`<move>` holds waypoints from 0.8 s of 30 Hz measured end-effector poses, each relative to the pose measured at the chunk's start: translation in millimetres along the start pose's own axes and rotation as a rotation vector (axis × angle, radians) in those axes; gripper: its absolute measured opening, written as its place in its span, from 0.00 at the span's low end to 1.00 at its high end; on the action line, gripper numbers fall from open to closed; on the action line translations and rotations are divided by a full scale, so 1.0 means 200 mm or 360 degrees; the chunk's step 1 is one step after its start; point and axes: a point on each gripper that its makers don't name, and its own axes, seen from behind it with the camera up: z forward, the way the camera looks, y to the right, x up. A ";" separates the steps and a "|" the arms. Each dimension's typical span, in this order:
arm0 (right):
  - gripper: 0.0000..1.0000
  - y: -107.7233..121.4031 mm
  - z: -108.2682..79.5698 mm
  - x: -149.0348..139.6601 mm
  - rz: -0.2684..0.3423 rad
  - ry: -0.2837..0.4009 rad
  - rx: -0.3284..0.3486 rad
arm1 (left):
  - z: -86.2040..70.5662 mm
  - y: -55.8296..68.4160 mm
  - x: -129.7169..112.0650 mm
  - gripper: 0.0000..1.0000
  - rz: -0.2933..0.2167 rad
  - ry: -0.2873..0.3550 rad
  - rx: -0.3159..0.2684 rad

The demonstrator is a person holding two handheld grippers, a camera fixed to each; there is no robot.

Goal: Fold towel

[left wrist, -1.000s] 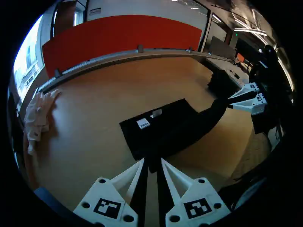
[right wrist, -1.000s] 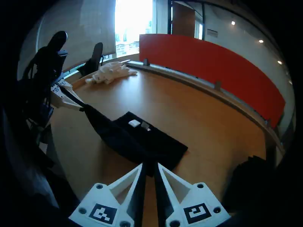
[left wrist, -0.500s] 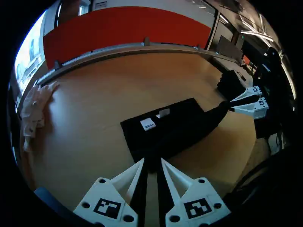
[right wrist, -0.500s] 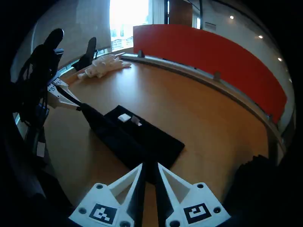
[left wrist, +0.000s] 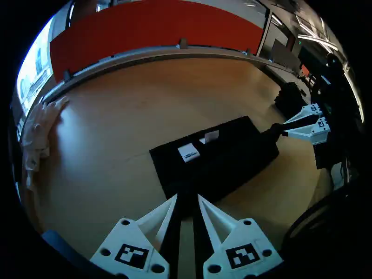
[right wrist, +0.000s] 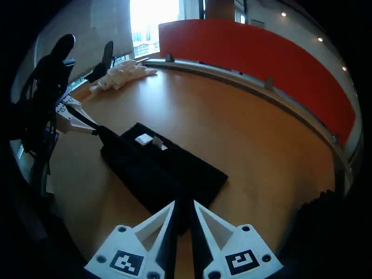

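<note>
A black towel point(left wrist: 218, 158) with two small white tags lies on the wooden table, its near edge lifted. My left gripper point(left wrist: 187, 207) is shut on one near corner of it. In the left gripper view the right gripper point(left wrist: 279, 131) pinches the other corner at the right. In the right gripper view the towel point(right wrist: 158, 167) stretches from my right gripper point(right wrist: 184, 209), shut on its corner, to the left gripper point(right wrist: 96, 131) at the far left, also pinching the towel.
A crumpled pale cloth point(left wrist: 36, 130) lies near the table's far left edge, the same pale cloth point(right wrist: 122, 74) at the back. A red partition point(left wrist: 153, 32) runs behind the table. Dark chairs point(right wrist: 56, 65) stand by the window. A black stack point(left wrist: 289, 97) sits at right.
Both grippers have carried the held edge of the towel forward over the table. The sagging edge between them has drawn tighter and the towel looks flatter.
</note>
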 end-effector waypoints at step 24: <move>0.41 0.12 0.19 -0.14 0.0072 -0.0108 -0.0088 | 0.24 -0.07 -0.03 0.38 -0.0002 -0.0032 0.0078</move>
